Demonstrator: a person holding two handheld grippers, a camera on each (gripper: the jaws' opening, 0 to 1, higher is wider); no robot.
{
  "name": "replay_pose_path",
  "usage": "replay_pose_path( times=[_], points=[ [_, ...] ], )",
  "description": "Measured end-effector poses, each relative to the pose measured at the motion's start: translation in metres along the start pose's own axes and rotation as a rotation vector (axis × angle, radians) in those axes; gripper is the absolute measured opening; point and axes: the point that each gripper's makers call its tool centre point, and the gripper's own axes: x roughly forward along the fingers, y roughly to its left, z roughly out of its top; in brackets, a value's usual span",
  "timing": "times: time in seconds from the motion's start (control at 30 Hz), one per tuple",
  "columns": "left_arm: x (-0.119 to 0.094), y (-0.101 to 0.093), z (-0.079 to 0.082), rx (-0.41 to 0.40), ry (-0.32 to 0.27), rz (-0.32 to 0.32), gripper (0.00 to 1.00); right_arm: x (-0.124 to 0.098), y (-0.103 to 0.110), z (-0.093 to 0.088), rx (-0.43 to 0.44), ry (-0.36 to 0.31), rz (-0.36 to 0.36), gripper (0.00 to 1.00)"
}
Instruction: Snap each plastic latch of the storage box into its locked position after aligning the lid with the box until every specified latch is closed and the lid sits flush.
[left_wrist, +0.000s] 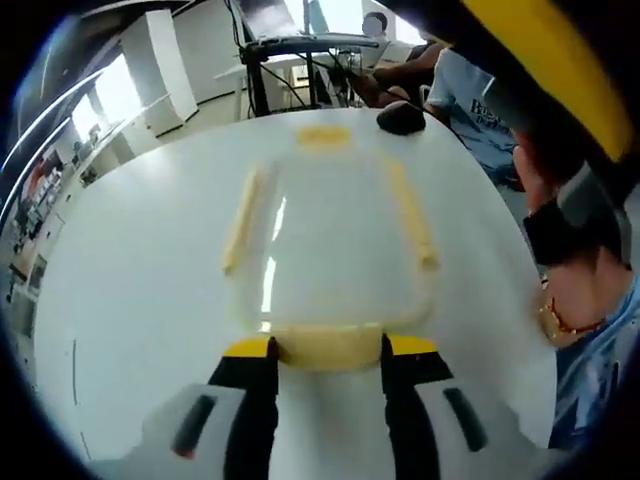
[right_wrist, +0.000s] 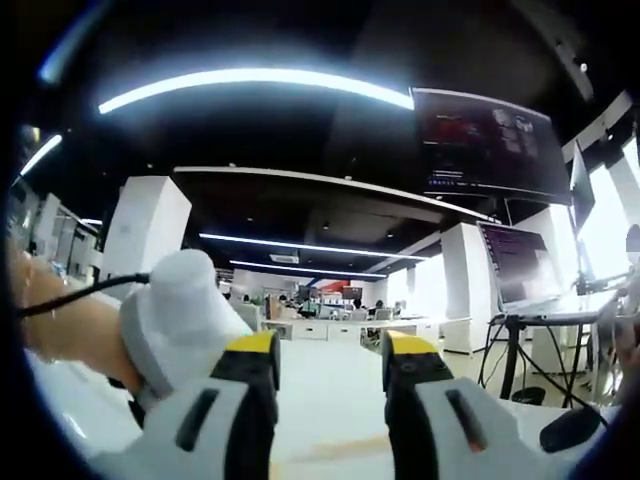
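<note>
The step in hand looks like the near latch: in the left gripper view the left gripper (left_wrist: 329, 352) sits at the bottom centre of the frame with its 2 yellow-tipped jaws apart, one on each side of the pale yellow latch (left_wrist: 328, 347) at the box's near edge. Whether the jaws actually press on that latch or only bracket it, I cannot tell.

The storage box (left_wrist: 330, 235) lies in the middle of the frame on a white round table (left_wrist: 130, 300). It is clear plastic with a clear lid, and 4 yellow latches show: the near one, 1 along the left side (left_wrist: 243, 220), 1 along the right side (left_wrist: 412, 215), and 1 at the far end (left_wrist: 322, 134). The lid looks seated, though blur hides whether any latch is fully snapped.

The next move probably calls for pushing the near latch down against the box wall until it clicks, while keeping the box from sliding.

In the right gripper view the right gripper (right_wrist: 328, 362) points up toward the office ceiling, jaws apart, holding nothing. The left gripper's white body (right_wrist: 180, 315) shows at lower left.
</note>
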Motion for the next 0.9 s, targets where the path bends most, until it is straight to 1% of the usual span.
replay_pose_path(
  times=[0.17,0.23,0.33,0.43,0.47,0.5,0.53,0.57,0.6,0.67,0.73,0.77,0.83,0.87,0.9],
  points=[
    [-0.004,0.000,-0.008,-0.007,0.006,-0.005,0.40,0.001,0.001,-0.001,0.000,0.001,0.015,0.40],
    [-0.007,0.000,-0.012,-0.008,0.013,-0.008,0.40,0.001,-0.001,-0.001,-0.019,0.006,0.010,0.40],
    [-0.010,0.001,-0.018,-0.007,0.029,-0.012,0.40,0.002,-0.007,-0.001,-0.071,0.019,-0.011,0.40],
    [-0.012,0.001,-0.022,-0.008,0.041,-0.016,0.40,0.003,-0.011,-0.001,-0.081,0.028,-0.013,0.40],
    [-0.013,0.001,-0.023,-0.007,0.044,-0.018,0.40,0.004,-0.012,-0.003,-0.084,0.039,-0.007,0.40],
    [-0.013,0.001,-0.025,-0.006,0.048,-0.020,0.40,0.004,-0.013,-0.006,-0.117,0.054,-0.006,0.41],
    [-0.014,0.001,-0.026,-0.005,0.052,-0.023,0.40,0.003,-0.016,-0.010,-0.136,0.073,-0.020,0.40],
    [-0.014,0.002,-0.027,-0.004,0.055,-0.026,0.40,0.003,-0.016,-0.013,-0.132,0.084,-0.019,0.40],
    [-0.015,0.002,-0.029,-0.005,0.057,-0.033,0.40,0.004,-0.017,-0.016,-0.121,0.100,-0.007,0.40],
    [-0.016,0.002,-0.031,-0.008,0.058,-0.038,0.40,0.005,-0.015,-0.017,-0.087,0.106,0.032,0.40],
    [-0.017,0.002,-0.033,-0.004,0.060,-0.040,0.40,0.006,-0.020,-0.016,-0.079,0.112,0.055,0.40],
    [-0.019,0.002,-0.035,-0.001,0.064,-0.042,0.40,0.006,-0.022,-0.016,-0.092,0.119,0.065,0.40],
    [-0.021,0.003,-0.038,0.006,0.070,-0.045,0.40,0.005,-0.024,-0.019,-0.169,0.151,0.099,0.38],
    [-0.022,0.003,-0.040,0.009,0.072,-0.047,0.40,0.005,-0.023,-0.023,-0.195,0.177,0.123,0.37],
    [-0.023,0.003,-0.041,0.011,0.073,-0.049,0.40,0.005,-0.023,-0.027,-0.201,0.201,0.146,0.37]
  ],
)
